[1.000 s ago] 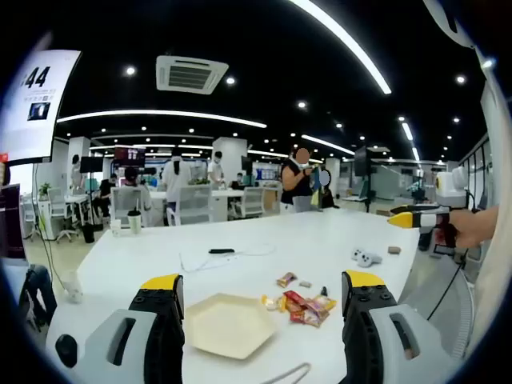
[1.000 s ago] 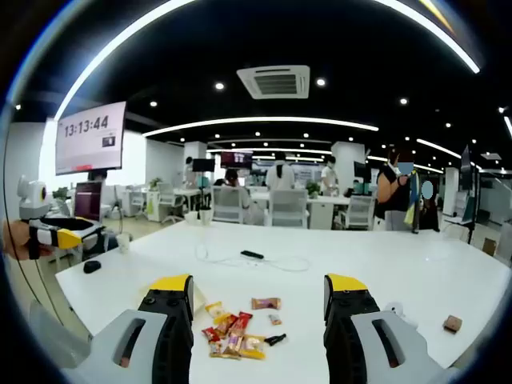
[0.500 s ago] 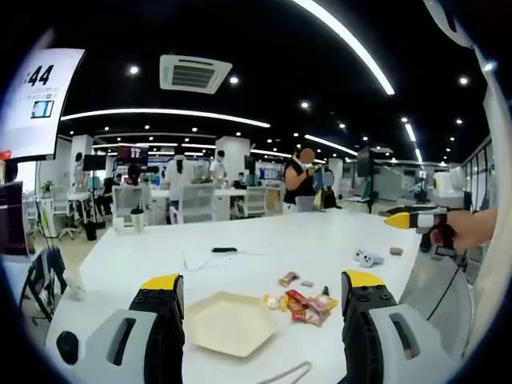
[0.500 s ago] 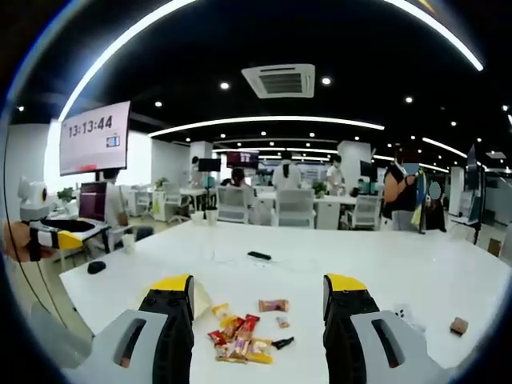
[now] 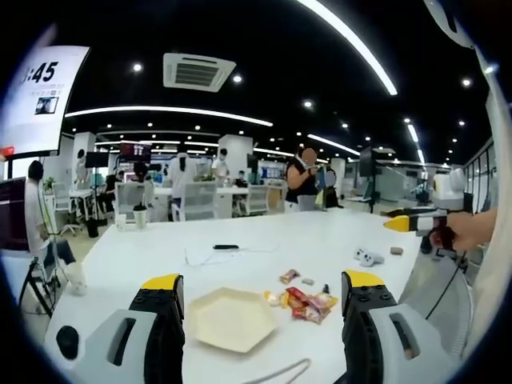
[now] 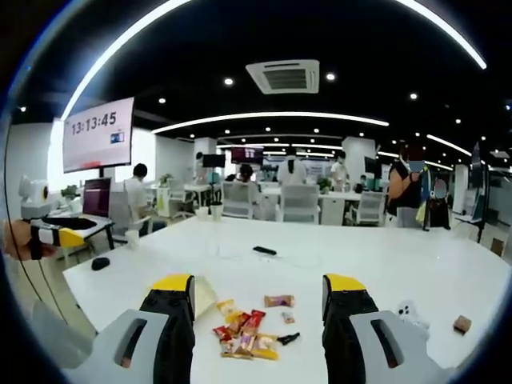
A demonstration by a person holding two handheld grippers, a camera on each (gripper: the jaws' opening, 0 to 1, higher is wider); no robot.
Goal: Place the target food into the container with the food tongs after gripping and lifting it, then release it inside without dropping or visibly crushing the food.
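A pile of wrapped snacks (image 5: 304,303) lies on the white table (image 5: 264,248) just right of a pale hexagonal plate (image 5: 229,318). My left gripper (image 5: 261,328) hangs open above the near table edge, with the plate and snacks beyond its jaws. In the right gripper view the snack pile (image 6: 246,334) lies between the open jaws of my right gripper (image 6: 258,320), farther off, and the plate's corner (image 6: 203,294) peeks past the left jaw. The metal tongs' handle (image 5: 282,374) shows at the bottom edge. The right gripper (image 5: 416,220) appears at the far right, the left gripper (image 6: 56,234) at the far left.
On the table are a black device with a white cable (image 5: 226,248), a white game controller (image 5: 366,257), a small brown block (image 5: 394,250) and a black mouse (image 6: 100,263). People sit and stand among desks and chairs behind. A wall screen (image 6: 99,134) shows the time.
Both views have drifted slightly; the table's things sit a little lower and nearer in the right gripper view. The clock ticked from 13:13:44 to 13:13:45. Jaws stayed open.
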